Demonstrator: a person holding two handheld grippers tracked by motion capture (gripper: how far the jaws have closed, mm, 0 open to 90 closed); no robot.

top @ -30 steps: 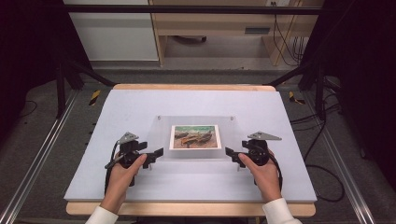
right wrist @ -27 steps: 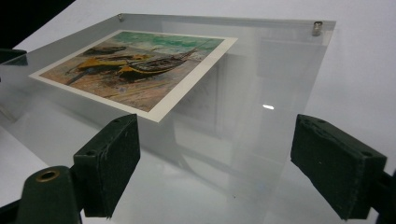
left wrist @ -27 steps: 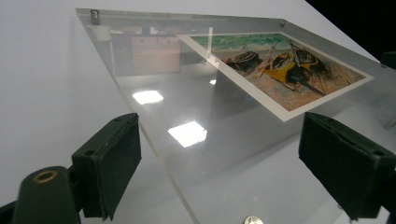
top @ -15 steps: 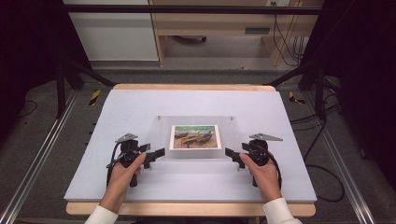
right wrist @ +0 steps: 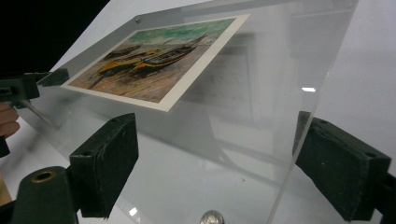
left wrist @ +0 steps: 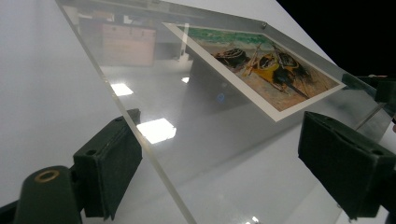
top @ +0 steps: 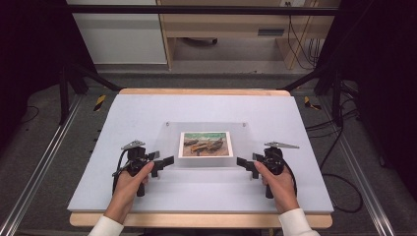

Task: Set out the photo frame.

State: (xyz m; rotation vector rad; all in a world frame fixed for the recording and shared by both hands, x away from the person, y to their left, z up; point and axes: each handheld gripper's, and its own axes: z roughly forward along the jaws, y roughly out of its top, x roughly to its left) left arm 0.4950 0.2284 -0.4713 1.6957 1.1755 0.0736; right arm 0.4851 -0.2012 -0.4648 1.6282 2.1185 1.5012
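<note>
With the clear acrylic frame [top: 206,145] holding a boat picture [top: 205,144] at mid-bench [top: 147,113], the left gripper [top: 164,162] and right gripper [top: 244,164] straddle its near corners, jaws wide, so the grasp step appears pending and next calls for even closure.

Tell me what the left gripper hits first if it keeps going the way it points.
Probably the clear frame: the left gripper points at its near left corner, its open jaws already straddling that edge in the left gripper view.

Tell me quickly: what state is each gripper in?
Left gripper: open, jaws either side of the frame edge.
Right gripper: open, likewise.
</note>
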